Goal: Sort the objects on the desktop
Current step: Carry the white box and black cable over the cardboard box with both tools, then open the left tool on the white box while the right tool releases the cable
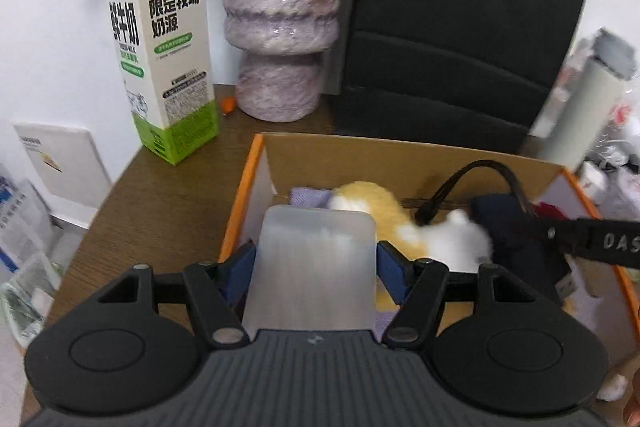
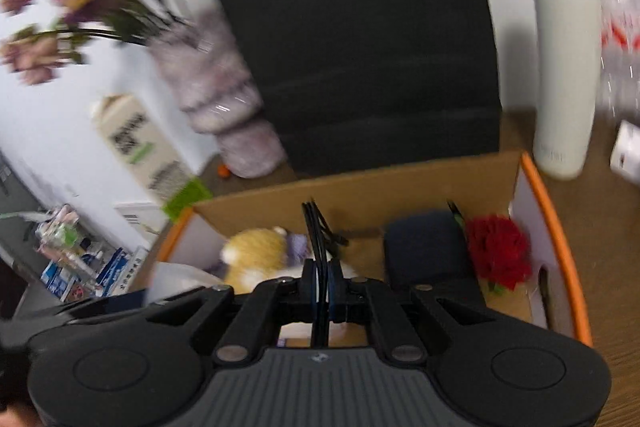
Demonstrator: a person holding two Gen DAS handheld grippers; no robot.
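Frosted container, cardboard box, brown desk, white wall

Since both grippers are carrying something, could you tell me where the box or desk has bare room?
Box: crowded by plush toy, dark pouch and red flower; cardboard shows along the back wall. Desk is bare between milk carton and box.
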